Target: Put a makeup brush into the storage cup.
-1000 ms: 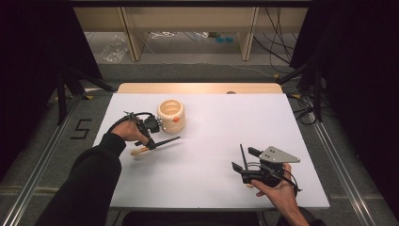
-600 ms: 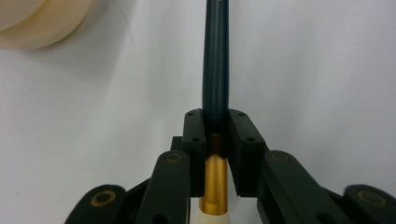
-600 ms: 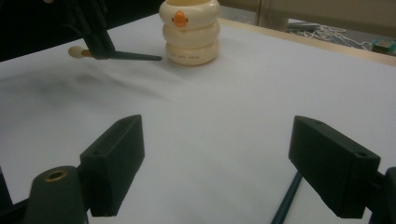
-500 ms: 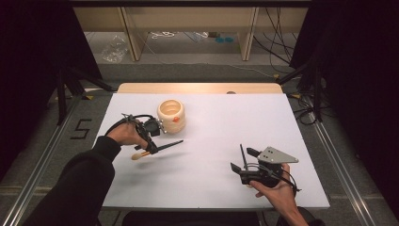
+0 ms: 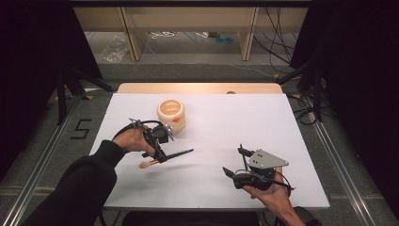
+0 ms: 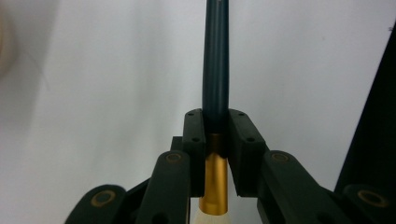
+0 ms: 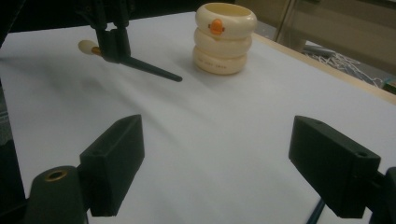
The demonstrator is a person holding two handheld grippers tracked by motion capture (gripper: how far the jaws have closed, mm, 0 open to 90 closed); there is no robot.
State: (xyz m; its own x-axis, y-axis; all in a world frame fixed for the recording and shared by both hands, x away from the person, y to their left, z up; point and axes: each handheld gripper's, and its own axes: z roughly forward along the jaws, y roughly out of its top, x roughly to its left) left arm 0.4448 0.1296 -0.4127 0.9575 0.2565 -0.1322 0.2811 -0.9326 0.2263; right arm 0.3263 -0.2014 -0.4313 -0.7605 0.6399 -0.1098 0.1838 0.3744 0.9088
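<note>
Left gripper (image 5: 157, 153): closed on the brush (image 5: 167, 157), clamped where the gold ferrule met the dark handle, lifted just above the table (image 5: 306, 141)
Brush: roughly level, pale bristles toward the person
Holder (image 5: 171, 114): cream ringed cup just behind the brush, apparently empty
Right gripper (image 5: 235, 162): wide apart, idle
Progress: pickup done; judged left, standing the brush in the holder

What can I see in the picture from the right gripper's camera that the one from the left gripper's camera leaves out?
The right gripper view has the cream ringed cup with its orange duck mark, the brush's pale tip, and its own two jaws wide apart with nothing between them. The left gripper view gives the close grip: its jaws closed on the brush where the gold collar meets the dark handle. Both show the brush and the white table.
</note>
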